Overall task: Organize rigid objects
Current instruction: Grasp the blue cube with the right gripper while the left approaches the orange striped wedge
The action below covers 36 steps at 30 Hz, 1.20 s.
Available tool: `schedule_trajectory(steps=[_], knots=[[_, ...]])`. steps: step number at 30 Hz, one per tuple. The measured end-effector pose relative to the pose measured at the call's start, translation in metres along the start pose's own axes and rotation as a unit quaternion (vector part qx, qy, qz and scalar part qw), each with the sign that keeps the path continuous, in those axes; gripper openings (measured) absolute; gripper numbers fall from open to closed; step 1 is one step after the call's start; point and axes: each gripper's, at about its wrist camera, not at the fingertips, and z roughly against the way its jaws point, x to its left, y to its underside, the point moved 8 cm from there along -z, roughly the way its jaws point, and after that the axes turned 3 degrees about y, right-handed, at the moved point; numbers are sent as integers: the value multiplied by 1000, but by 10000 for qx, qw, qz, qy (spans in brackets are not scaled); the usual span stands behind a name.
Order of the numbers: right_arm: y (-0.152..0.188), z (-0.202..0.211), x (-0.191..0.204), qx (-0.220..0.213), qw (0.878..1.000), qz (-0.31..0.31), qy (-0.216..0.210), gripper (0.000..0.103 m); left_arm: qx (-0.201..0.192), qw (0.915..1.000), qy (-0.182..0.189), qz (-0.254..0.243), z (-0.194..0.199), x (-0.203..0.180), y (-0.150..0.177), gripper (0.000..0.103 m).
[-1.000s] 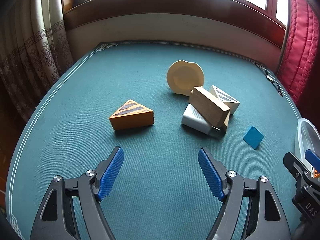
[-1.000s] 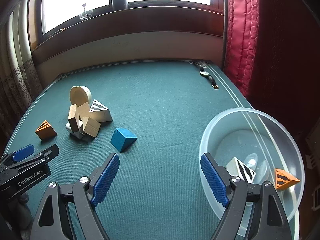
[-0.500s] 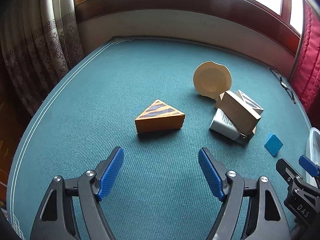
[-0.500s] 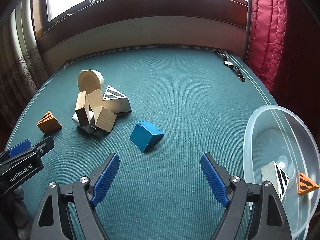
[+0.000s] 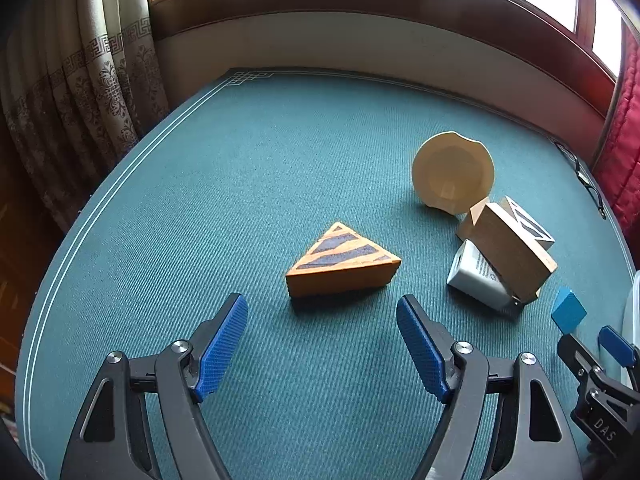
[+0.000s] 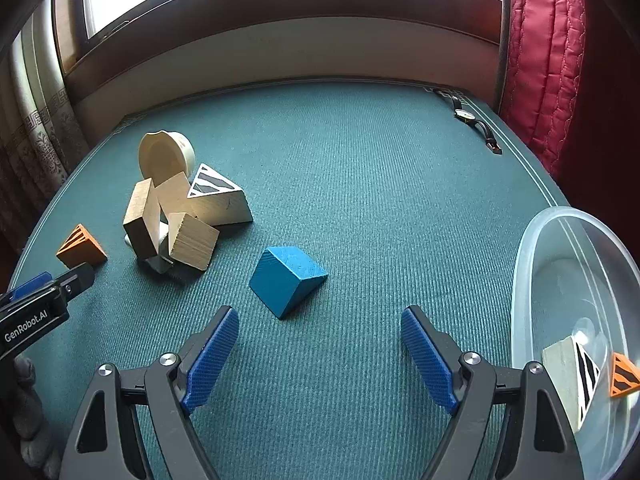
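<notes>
Green tabletop (image 5: 200, 200) carries a stiff, light-looking orange wedge (image 5: 344, 266) just ahead of my wide, empty left gripper (image 5: 322, 350), which I would pinch across its flat sides.

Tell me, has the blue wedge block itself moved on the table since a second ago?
No. The blue wedge keeps its place beside the wooden block pile; only the right gripper has come closer to it.

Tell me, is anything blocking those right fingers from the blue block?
Nothing visible does. The right gripper is open, and only bare green table lies between it and the blue block. The wooden pile sits off to the left.
</notes>
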Motion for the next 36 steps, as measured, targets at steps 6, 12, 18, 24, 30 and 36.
schedule_trajectory(steps=[6, 12, 18, 24, 30, 36], knots=[[-2, -1, 1, -45, 10000, 16, -61, 86, -7, 9999, 89, 87, -11, 6, -15, 78], [-7, -7, 1, -47, 10000, 29, -3, 86, 3, 9999, 97, 75, -20, 3, -22, 78], [-10, -7, 1, -20, 9999, -107, -97, 86, 61, 9998, 111, 123, -25, 3, -17, 78], [-2, 2, -1, 61, 9990, -384, -199, 86, 39, 9995, 225, 229, -22, 7, -17, 78], [-9, -2, 16, 34, 9994, -248, -237, 86, -29, 9989, 334, 317, -12, 12, -17, 78], [-20, -10, 32, -148, 9999, 49, -38, 73, 5, 9985, 349, 423, -13, 20, -18, 78]])
